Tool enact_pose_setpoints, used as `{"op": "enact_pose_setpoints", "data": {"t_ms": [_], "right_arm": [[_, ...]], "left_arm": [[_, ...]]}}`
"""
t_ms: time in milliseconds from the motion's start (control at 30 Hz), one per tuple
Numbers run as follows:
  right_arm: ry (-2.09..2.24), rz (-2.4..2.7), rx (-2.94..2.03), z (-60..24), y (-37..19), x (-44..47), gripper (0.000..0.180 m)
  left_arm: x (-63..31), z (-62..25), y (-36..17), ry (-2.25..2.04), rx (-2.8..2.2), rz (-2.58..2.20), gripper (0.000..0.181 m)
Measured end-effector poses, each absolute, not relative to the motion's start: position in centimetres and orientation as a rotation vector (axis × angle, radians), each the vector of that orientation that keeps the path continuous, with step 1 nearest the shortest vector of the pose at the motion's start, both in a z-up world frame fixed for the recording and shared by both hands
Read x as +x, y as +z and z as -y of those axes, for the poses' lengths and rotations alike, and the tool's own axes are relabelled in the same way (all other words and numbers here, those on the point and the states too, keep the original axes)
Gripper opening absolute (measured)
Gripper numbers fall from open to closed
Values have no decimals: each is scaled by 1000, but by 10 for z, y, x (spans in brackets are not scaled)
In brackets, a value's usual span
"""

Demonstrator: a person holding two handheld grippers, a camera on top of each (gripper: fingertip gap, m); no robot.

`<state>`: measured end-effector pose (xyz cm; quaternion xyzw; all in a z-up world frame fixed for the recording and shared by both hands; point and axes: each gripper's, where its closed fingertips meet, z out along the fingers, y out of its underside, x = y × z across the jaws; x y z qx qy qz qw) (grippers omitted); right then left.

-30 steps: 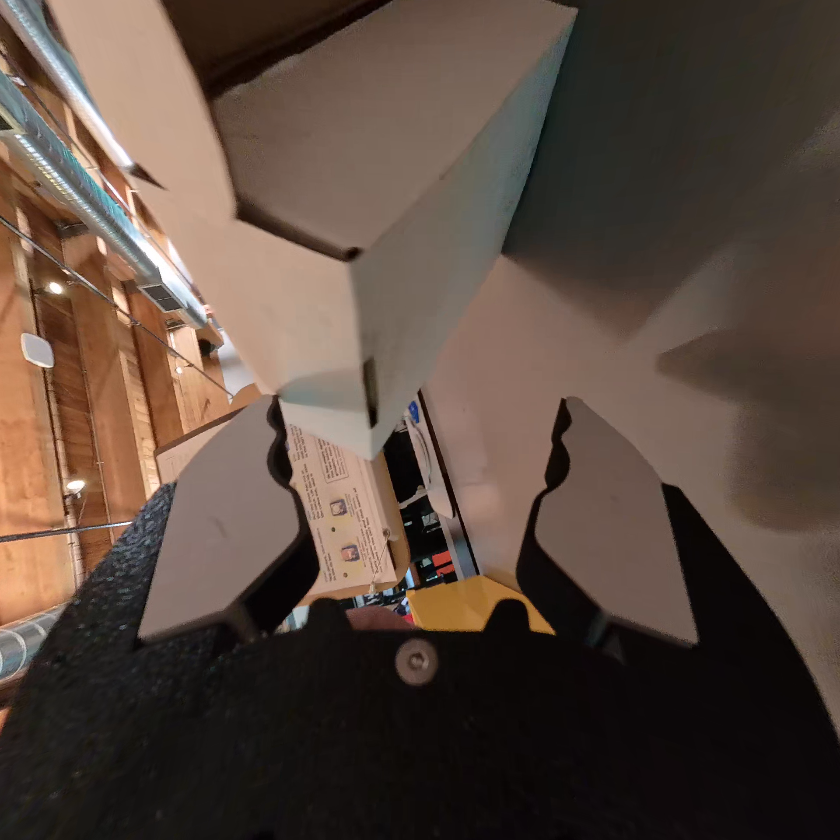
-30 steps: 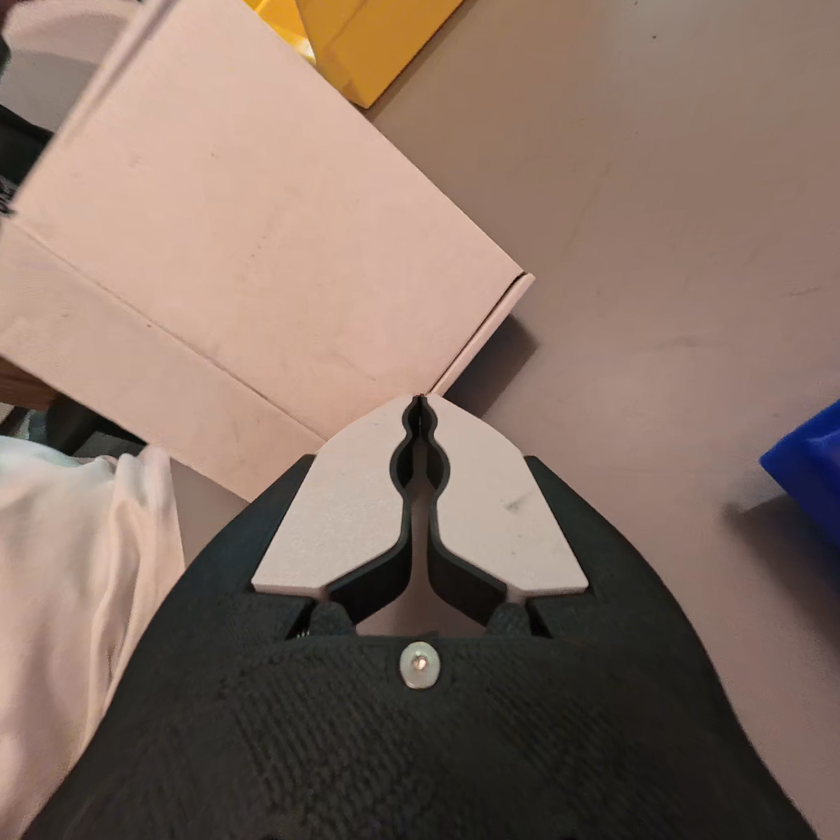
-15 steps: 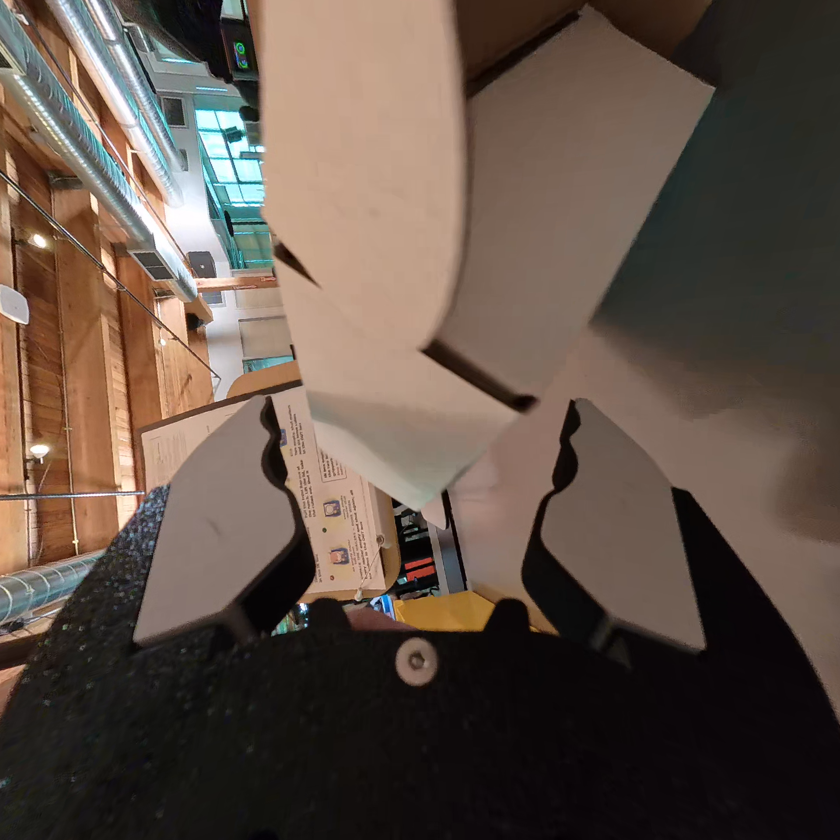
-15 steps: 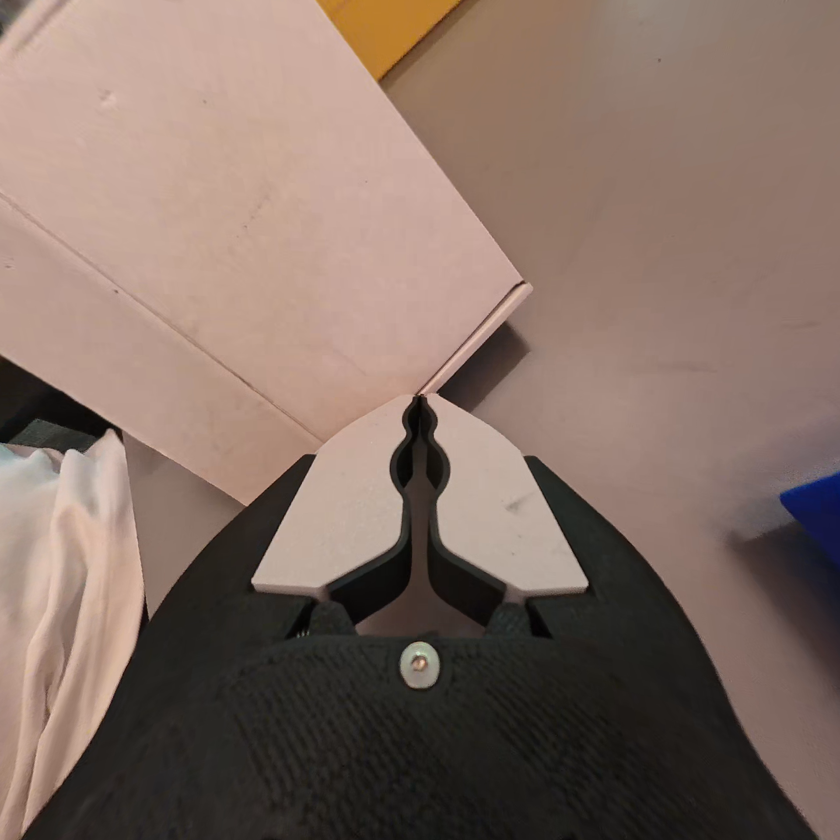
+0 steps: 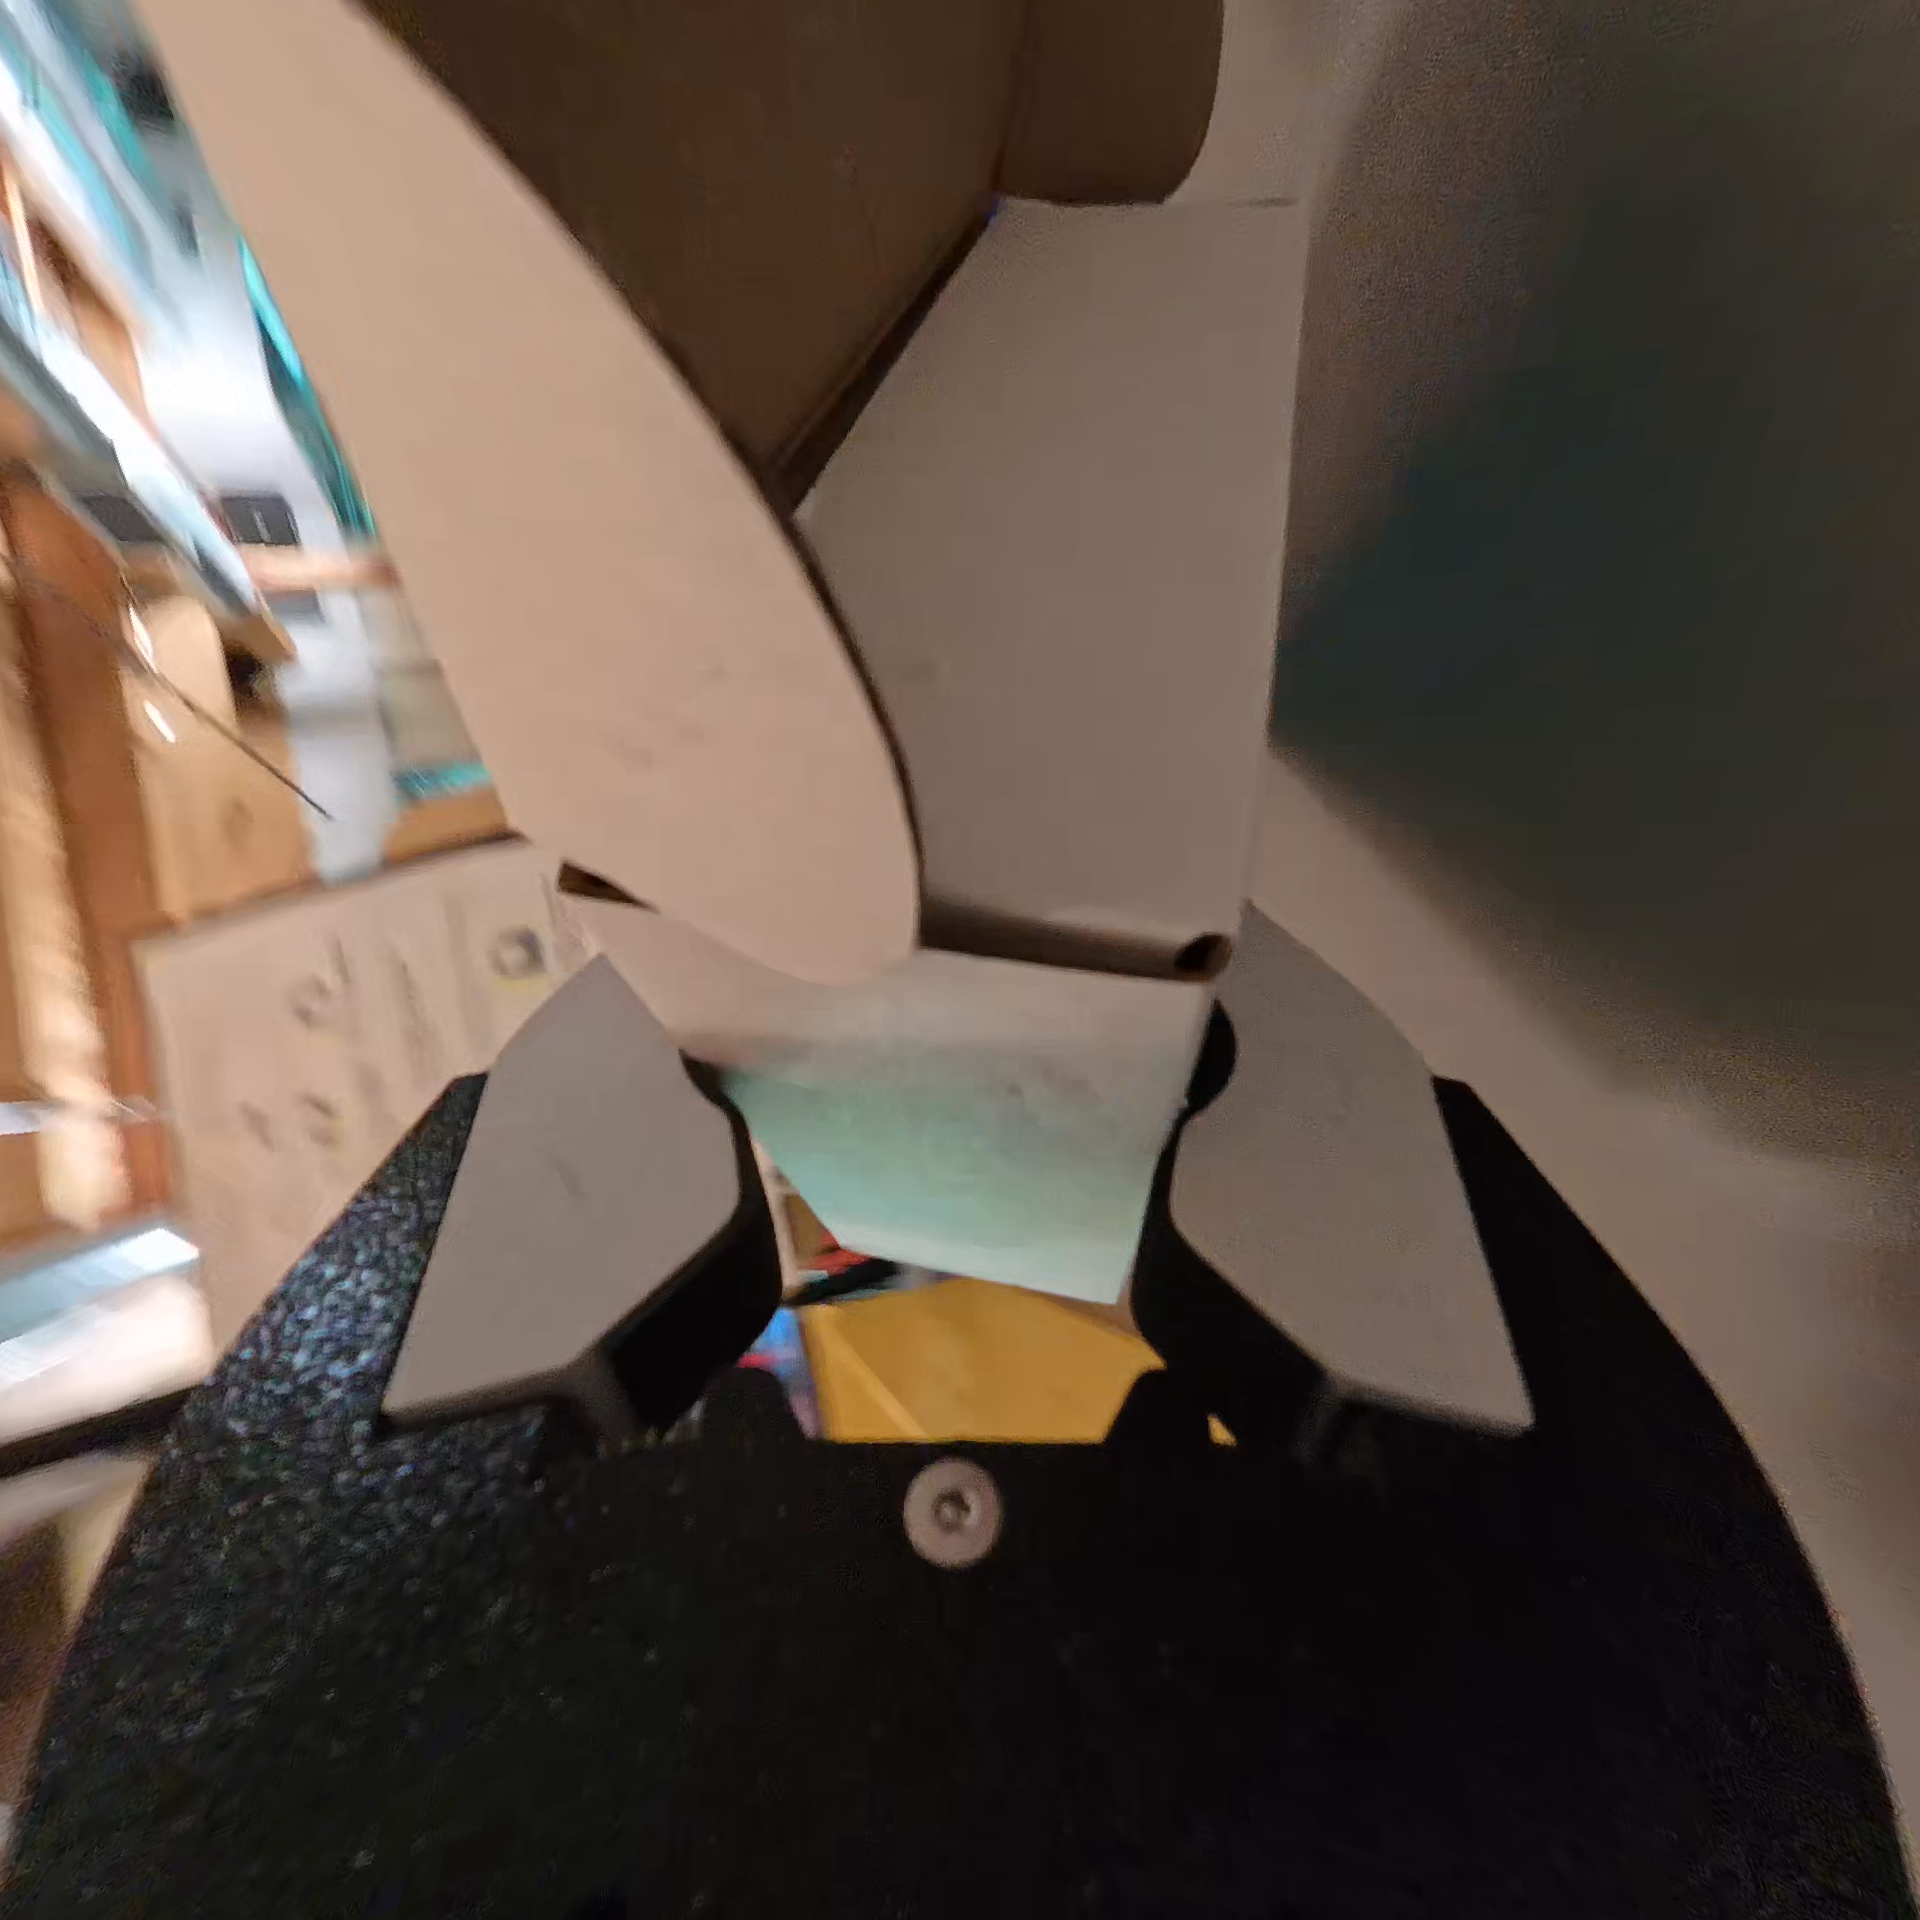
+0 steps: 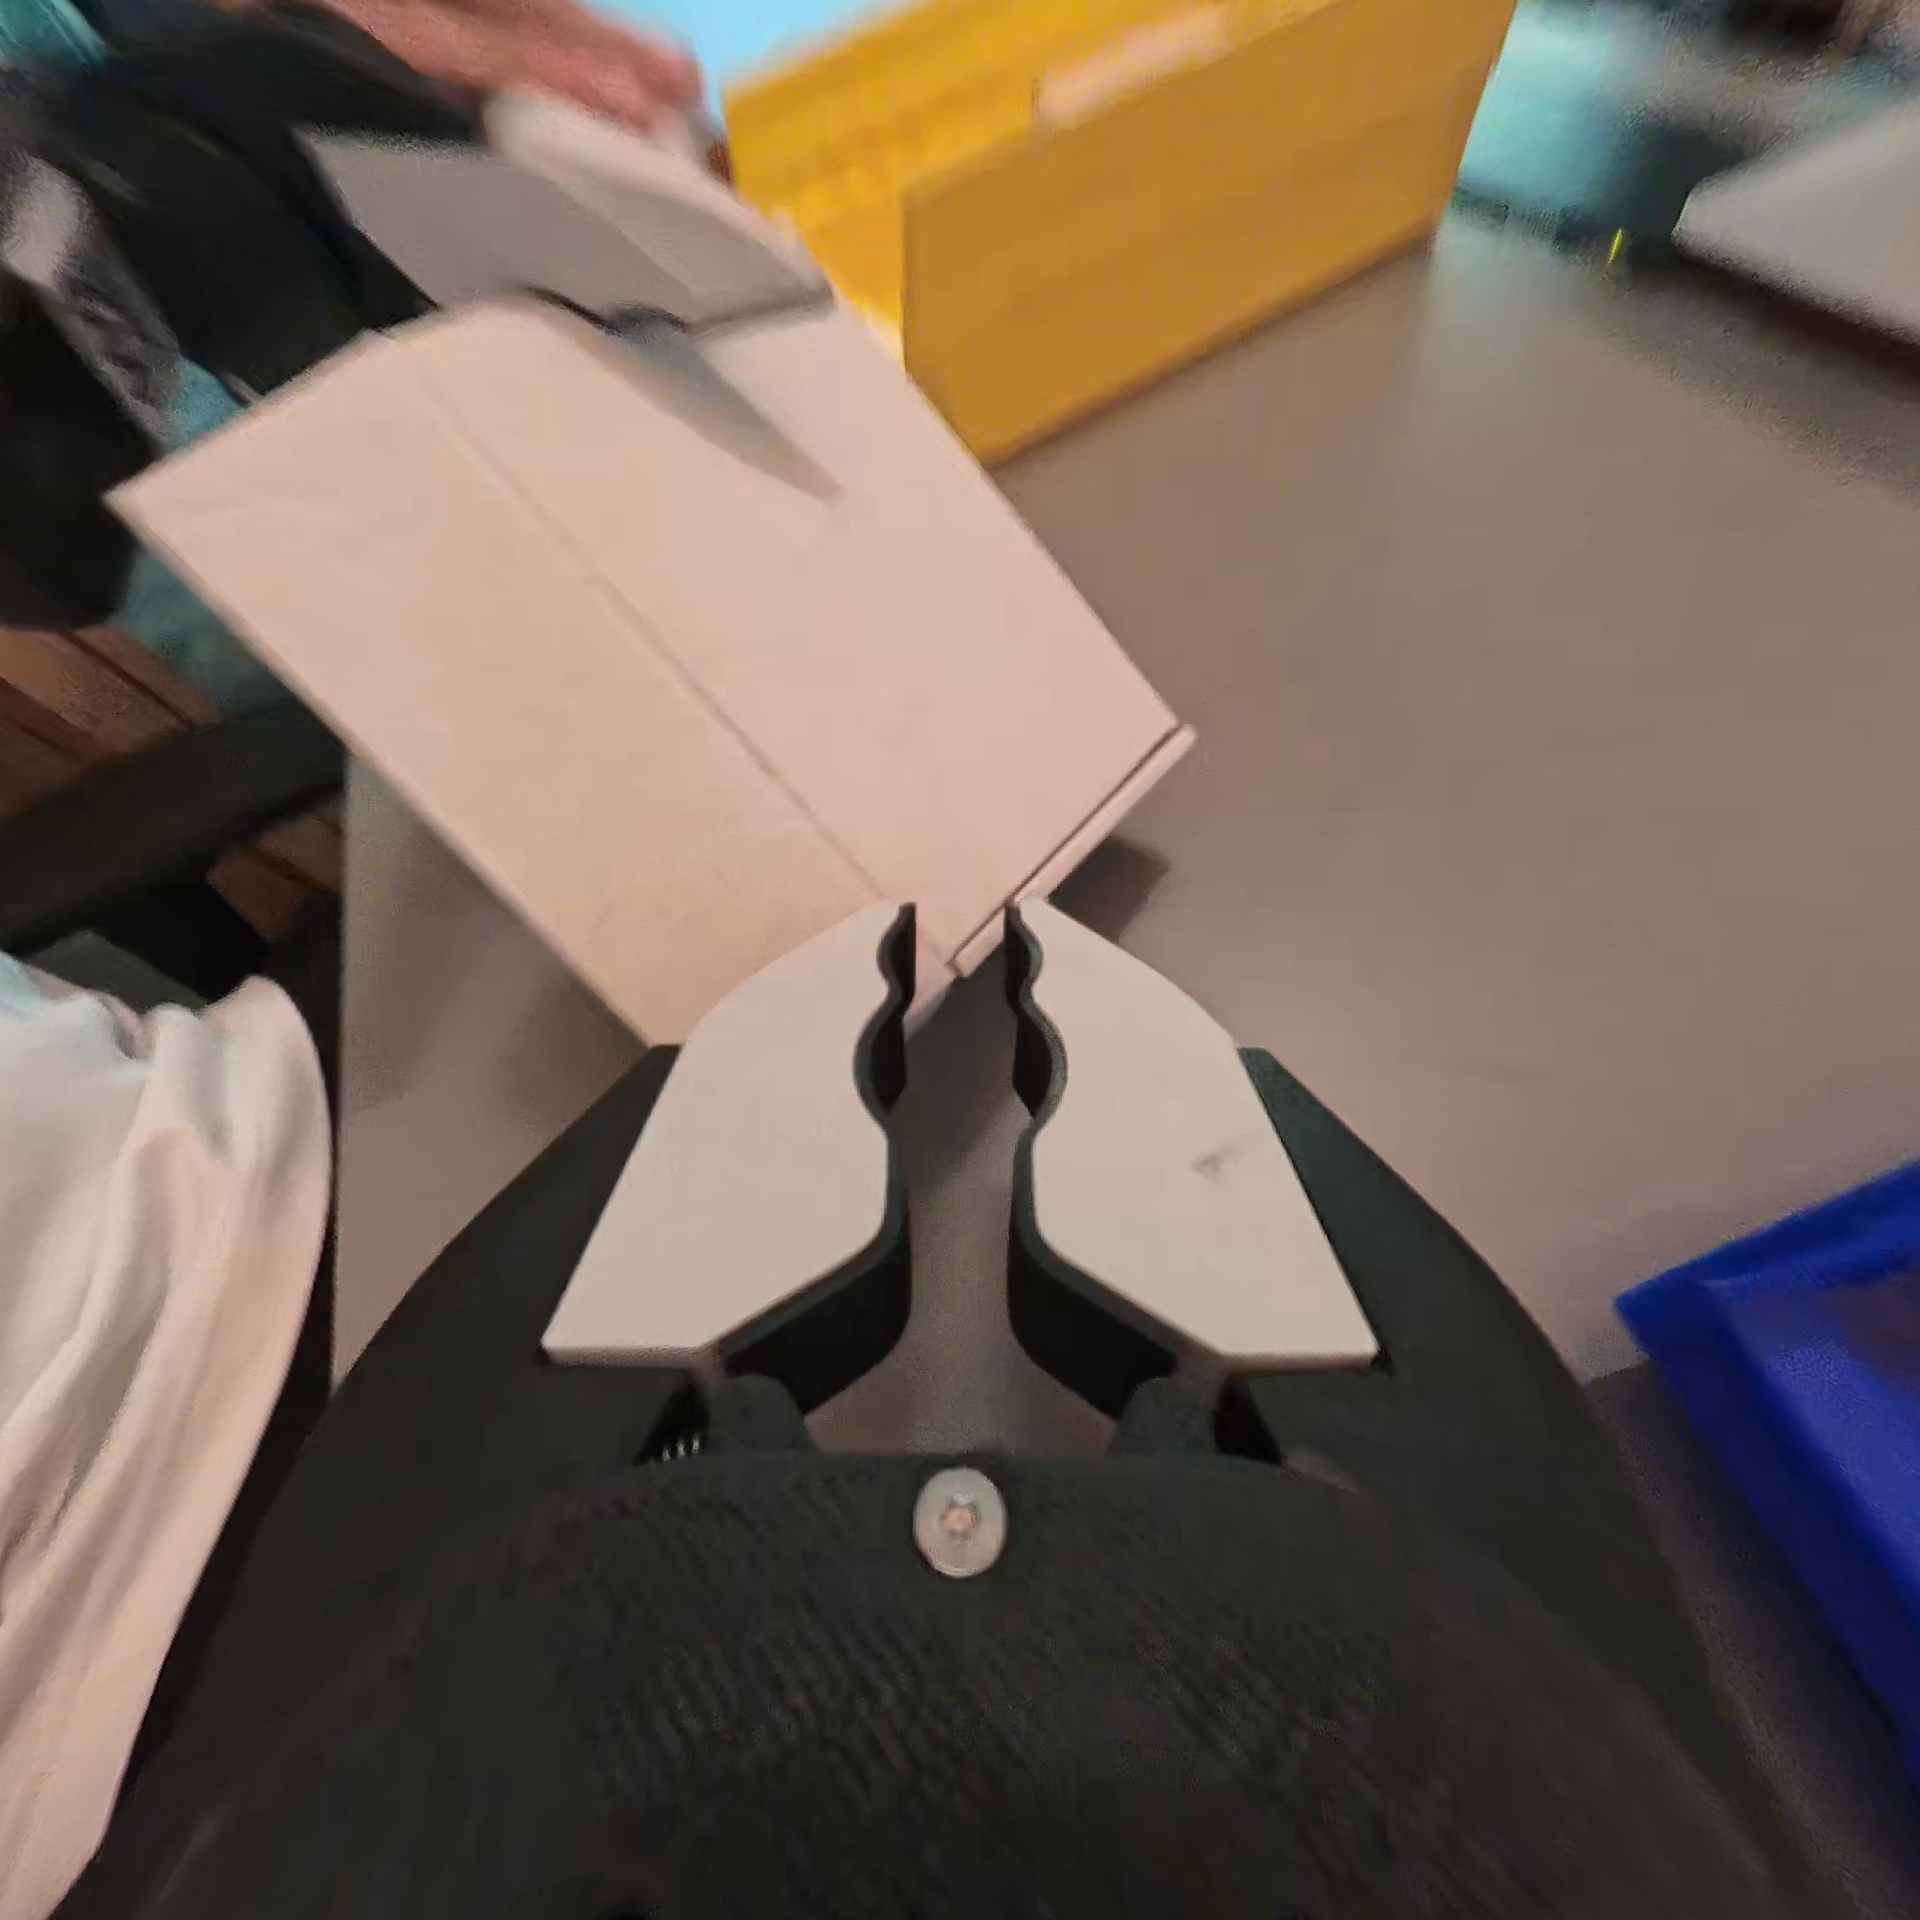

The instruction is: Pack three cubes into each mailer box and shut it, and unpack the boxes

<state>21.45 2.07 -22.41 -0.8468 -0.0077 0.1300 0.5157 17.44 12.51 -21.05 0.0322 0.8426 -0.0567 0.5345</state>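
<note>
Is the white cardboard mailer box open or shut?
Open: the white cardboard mailer box has its rounded flap swung away, showing its brown inside.

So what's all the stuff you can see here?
box: 1, white cardboard, tilted up off the table, one corner by the right claw; the left view shows its flaps open and brown inside
table: 1, grey, under everything
yellow bin: 1, behind the box
blue bin: 1, right edge of the table, only partly seen
white cloth: 1, lower left, off the table edge
cubes: none seen
left claw: 1, black with grey fingers, open around the box's lower flap
right claw: 1, same kind, slightly open at the box corner
</note>
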Motion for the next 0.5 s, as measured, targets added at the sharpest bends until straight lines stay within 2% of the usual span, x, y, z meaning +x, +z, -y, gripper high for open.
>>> {"op": "enact_pose_setpoints", "data": {"t_ms": [33, 167, 267, 367, 500], "right_arm": [[296, 14, -1955, -17, -206, 218, 18], [227, -14, -1676, 13, -138, 230, 22], [160, -12, -1616, 24, -118, 232, 23], [65, -63, -1662, 16, -125, 240, 23], [37, -93, -1774, -8, -153, 238, 25]], "left_arm": [[175, -129, -204, -253, -72, -1998, 84], [170, -131, -198, -927, -782, -1937, 84], [165, -125, -217, -1277, -1110, -1897, 83], [162, -119, -245, -1370, -1215, -1917, 83], [162, -117, -268, -1221, -1202, -1966, 84]]}}
